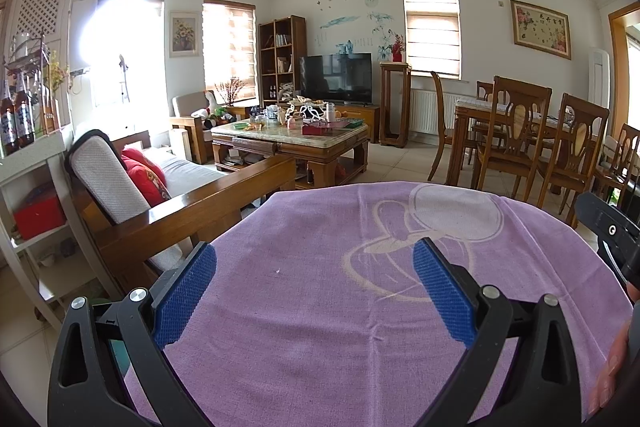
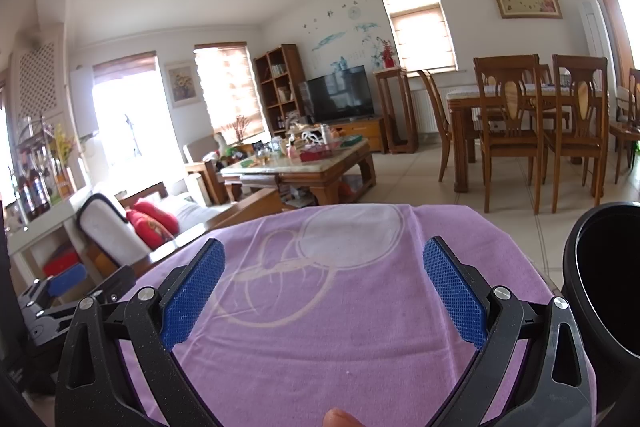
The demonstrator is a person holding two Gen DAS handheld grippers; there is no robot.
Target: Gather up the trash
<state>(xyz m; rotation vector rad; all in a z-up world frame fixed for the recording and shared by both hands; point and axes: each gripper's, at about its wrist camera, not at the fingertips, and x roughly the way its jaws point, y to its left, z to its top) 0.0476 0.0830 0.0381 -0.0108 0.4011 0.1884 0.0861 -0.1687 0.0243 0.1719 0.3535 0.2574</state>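
Observation:
My left gripper (image 1: pixel 316 259) is open and empty, its blue pads spread wide above a purple cloth (image 1: pixel 320 307) with a pale cartoon print. My right gripper (image 2: pixel 324 257) is open and empty too, above the same purple cloth (image 2: pixel 340 327). A black bin (image 2: pixel 608 283) stands at the right edge of the right wrist view, its mouth dark. The right gripper's body shows at the right edge of the left wrist view (image 1: pixel 612 231). The left gripper's body shows at the lower left of the right wrist view (image 2: pixel 60 299). No trash shows on the cloth.
A wooden sofa (image 1: pixel 192 203) with red cushions stands left of the cloth. A cluttered coffee table (image 1: pixel 292 139) sits beyond it, with a TV (image 1: pixel 336 77) behind. A dining table with chairs (image 1: pixel 516 139) stands at the right. A white shelf with bottles (image 1: pixel 24 147) is at far left.

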